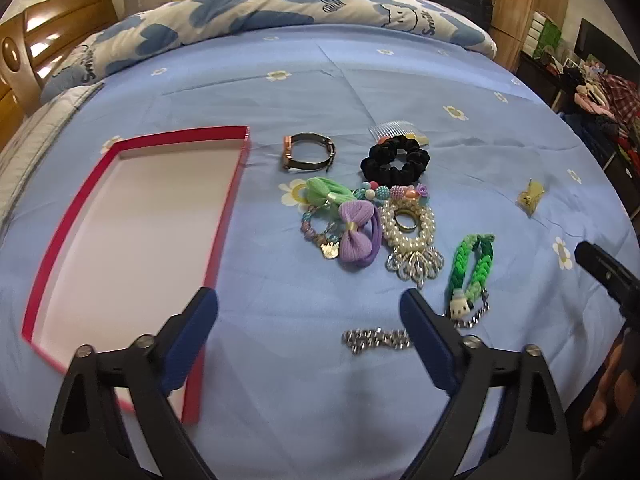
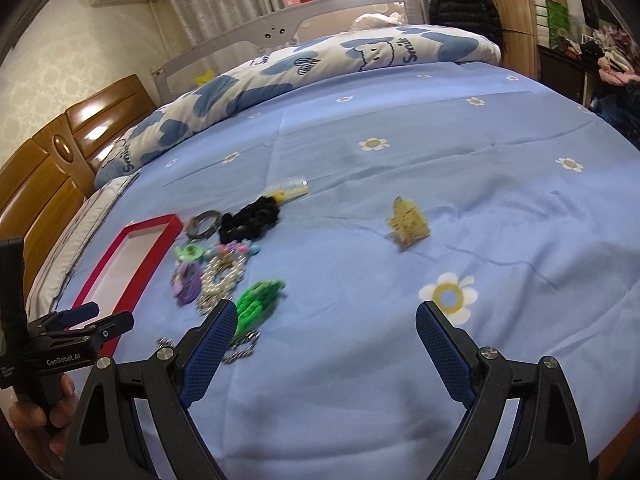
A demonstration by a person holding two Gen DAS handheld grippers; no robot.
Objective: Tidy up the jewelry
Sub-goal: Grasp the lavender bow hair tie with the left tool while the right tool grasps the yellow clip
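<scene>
A shallow red box (image 1: 236,184) with a white inside lies empty on the blue bedspread at left; it also shows in the right wrist view (image 2: 132,280). Beside it lies a pile of jewelry: a watch (image 1: 308,152), black scrunchie (image 1: 394,162), purple bow tie (image 1: 356,236), pearl bracelet (image 1: 408,228), green braided bracelet (image 1: 472,264) and a silver chain (image 1: 376,340). A yellow hair claw (image 2: 408,220) lies apart at right. My left gripper (image 1: 308,312) is open above the chain. My right gripper (image 2: 326,324) is open and empty over the bedspread.
A rolled blue-and-white quilt (image 1: 280,4) lies along the far side of the bed. A wooden headboard (image 2: 44,168) stands at left. Shelves with clothes (image 1: 600,96) stand at right. A clear comb (image 1: 394,130) lies behind the scrunchie.
</scene>
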